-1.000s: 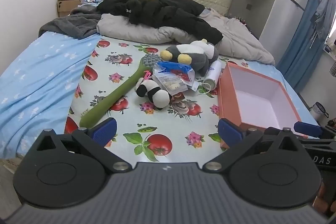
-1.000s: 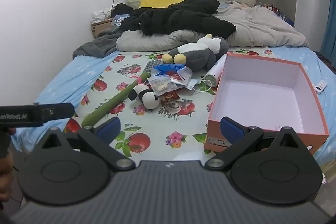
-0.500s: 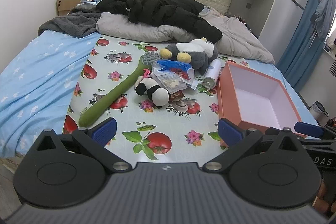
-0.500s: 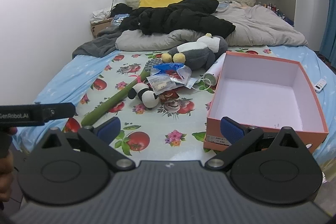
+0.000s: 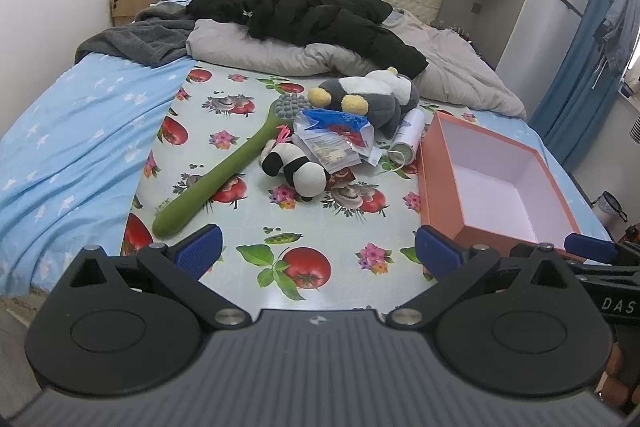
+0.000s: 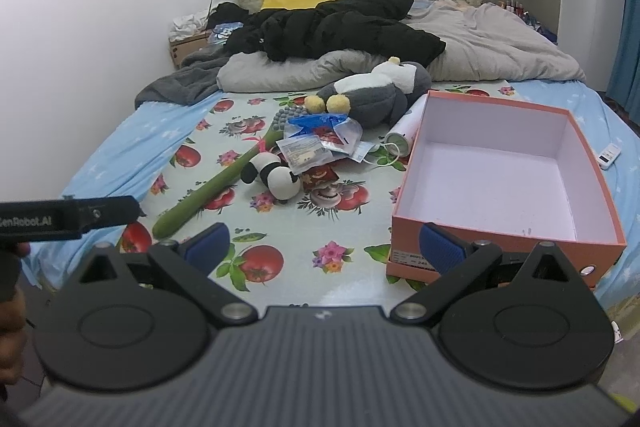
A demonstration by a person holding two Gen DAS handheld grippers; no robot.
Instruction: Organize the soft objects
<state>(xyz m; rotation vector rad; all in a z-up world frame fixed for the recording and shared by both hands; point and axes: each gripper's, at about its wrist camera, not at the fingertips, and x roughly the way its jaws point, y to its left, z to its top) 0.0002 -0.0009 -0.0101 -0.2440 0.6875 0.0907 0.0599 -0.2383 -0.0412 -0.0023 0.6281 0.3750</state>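
Hovering low at the foot of the bed (image 5: 80,131), both claws are empty and spread wide: left claw (image 5: 318,247) over the tomato-print cloth (image 5: 248,223), right claw (image 6: 324,247) beside it, its right finger just in front of the near wall of the orange box (image 6: 500,243). Both point level up the bed; nothing touched.

Risks, near to far:
- Right claw finger sits close to the box wall; a forward push could shove the light, empty box off the near edge of the bed.
- Green long-handled brush (image 5: 224,179) lies diagonally on the cloth, between the left claw and the toys. A straight reach could drag it. It looks rigid, so probably not a target.
- Panda plush (image 5: 294,169) lies near the middle of the cloth, just beside the brush and touching the plastic packets (image 5: 336,139). A wide pinch may catch a packet with it.
- Penguin plush (image 5: 372,95) lies farther back, partly over the packets, next to a white cylinder (image 5: 408,143) that could roll if nudged. Its bulk may slip from a shallow pinch.

Judgement: task not yet started; the box holds nothing.
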